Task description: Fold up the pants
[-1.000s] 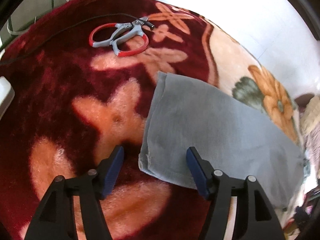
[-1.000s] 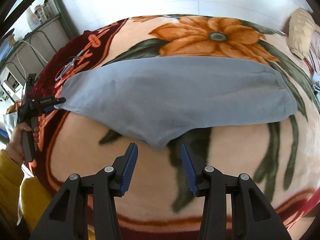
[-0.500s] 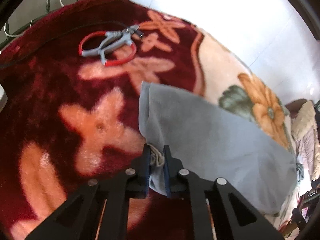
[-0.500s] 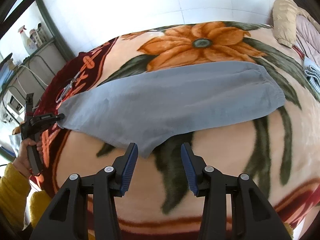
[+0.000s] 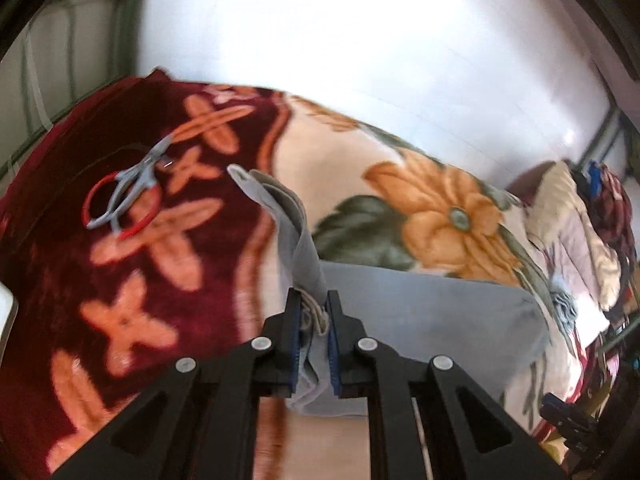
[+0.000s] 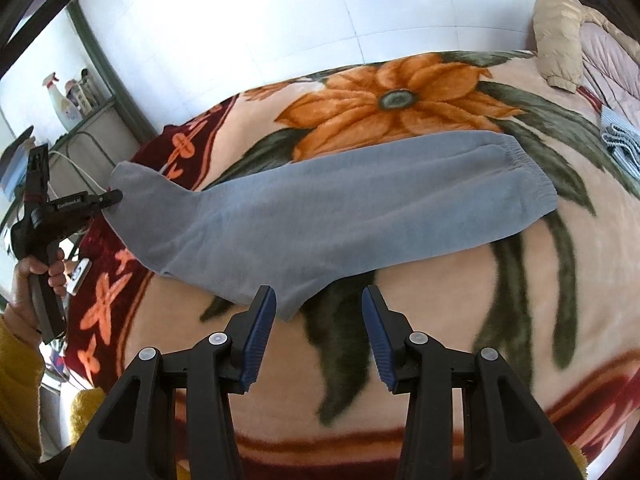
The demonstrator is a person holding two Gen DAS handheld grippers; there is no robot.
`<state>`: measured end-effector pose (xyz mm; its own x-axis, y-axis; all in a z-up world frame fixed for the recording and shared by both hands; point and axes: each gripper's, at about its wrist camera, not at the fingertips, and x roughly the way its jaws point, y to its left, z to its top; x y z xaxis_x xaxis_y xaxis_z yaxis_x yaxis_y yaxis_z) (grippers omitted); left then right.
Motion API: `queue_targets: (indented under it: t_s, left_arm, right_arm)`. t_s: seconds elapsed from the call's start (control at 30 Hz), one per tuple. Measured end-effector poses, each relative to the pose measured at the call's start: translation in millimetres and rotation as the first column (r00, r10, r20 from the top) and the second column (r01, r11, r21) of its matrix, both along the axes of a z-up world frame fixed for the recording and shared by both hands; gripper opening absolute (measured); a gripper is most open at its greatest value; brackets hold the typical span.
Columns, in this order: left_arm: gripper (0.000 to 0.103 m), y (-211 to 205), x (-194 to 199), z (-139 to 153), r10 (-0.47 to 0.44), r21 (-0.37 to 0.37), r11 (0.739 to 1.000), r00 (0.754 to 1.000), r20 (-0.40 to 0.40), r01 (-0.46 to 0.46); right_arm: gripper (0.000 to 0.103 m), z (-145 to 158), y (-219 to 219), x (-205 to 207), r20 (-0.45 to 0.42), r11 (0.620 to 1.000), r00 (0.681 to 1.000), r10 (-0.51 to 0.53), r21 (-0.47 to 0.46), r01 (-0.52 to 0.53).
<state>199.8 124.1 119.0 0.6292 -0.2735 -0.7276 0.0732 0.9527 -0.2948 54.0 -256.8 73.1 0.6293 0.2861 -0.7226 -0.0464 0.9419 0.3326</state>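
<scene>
Grey pants [image 6: 340,208] lie folded lengthwise across a flowered blanket [image 6: 440,300], elastic waistband at the right. My left gripper [image 5: 314,320] is shut on the cuff end of the grey pants [image 5: 420,320] and holds it raised off the blanket, the fabric hanging in a fold. In the right wrist view that left gripper [image 6: 114,198] shows at the far left, pinching the lifted cuff. My right gripper [image 6: 318,328] stands open just short of the pants' crotch point, nothing between its fingers.
Red-handled pliers [image 5: 124,200] lie on the dark red part of the blanket, left of the cuff. A hand [image 6: 36,276] in a yellow sleeve holds the left gripper. Bedding and clothes [image 6: 584,40] pile at the far right; shelves with bottles [image 6: 68,100] stand at the left.
My left gripper closed on the pants' cuff and lifted it up off the blanket, swinging toward the waistband. The right gripper shifted slightly and stays open.
</scene>
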Motion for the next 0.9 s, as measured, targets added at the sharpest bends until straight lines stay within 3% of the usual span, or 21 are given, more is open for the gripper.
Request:
queue_targets:
  t_s: [0.13,0.33,0.63,0.9]
  left_arm:
    - [0.011,-36.4,4.3,11.4,-0.059,0.026,0.998,0.998,-0.002,0.059]
    - [0.011,-98.1,15.8,2.6,-0.147,0.078,0.986,0.988,-0.048,0.151]
    - [0.011,-176.9,24.6,-48.7,-0.244,0.131,0.955,0.957,-0.158,0.266]
    - [0.013,-200.1,25.3,-82.8,-0.271,0.143,0.941,0.937,-0.218,0.306]
  right_arm:
    - [0.046,-0.8,-11.2,-2.6,0.008,0.999,1.0,-0.018,0.029,0.017]
    - [0.046,-5.6,-25.5,-3.2,0.012,0.997,0.999,-0.039,0.071,0.038]
    - [0.046,-14.5,-46.1,-3.1,0.002,0.99,0.997,-0.075,0.118,0.074]
    - [0.046,-22.3,-47.5,1.6,-0.026,0.99,0.997,-0.076,0.117,0.079]
